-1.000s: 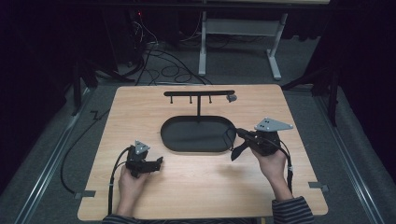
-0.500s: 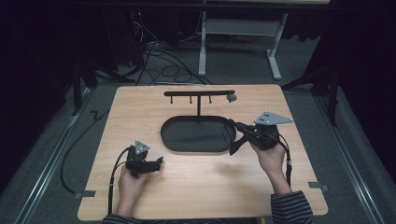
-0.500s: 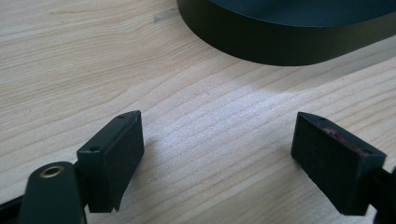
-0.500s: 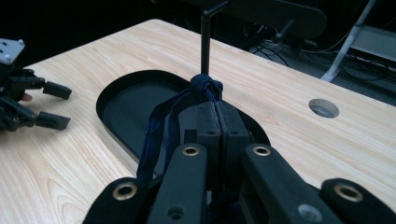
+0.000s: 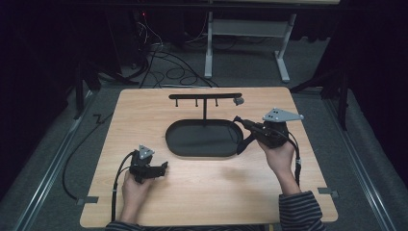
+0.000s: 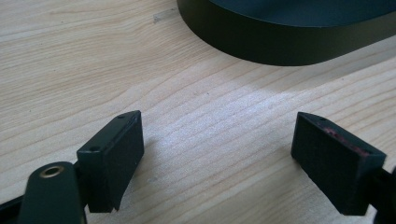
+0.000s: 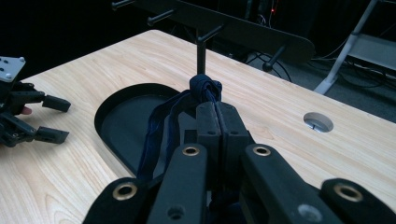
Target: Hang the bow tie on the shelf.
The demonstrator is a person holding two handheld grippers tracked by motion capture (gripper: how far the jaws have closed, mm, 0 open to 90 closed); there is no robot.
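My right gripper (image 5: 239, 121) is shut on a dark blue fabric loop (image 5: 242, 143), which hangs from its jaws over the right end of the black oval tray (image 5: 179, 144). In the right gripper view the jaws (image 7: 216, 116) pinch the fabric loop (image 7: 159, 126) just under its knot, and the loop drapes down to the left. A black peg rack (image 5: 204, 96) stands behind the tray, and its post (image 7: 201, 53) rises just beyond the knot. My left gripper (image 5: 162, 168) rests open on the table near the front left, with bare wood between its jaws (image 6: 219, 135).
The tray's rim (image 6: 289, 42) lies just ahead of the left gripper. A round hole (image 7: 317, 122) is cut in the wooden table (image 5: 202, 192) by the rack's right end. Cables and a metal stand lie on the floor behind the table.
The right gripper has lifted and moved a little toward the rack, carrying the blue loop with it. The left gripper has stayed where it was.
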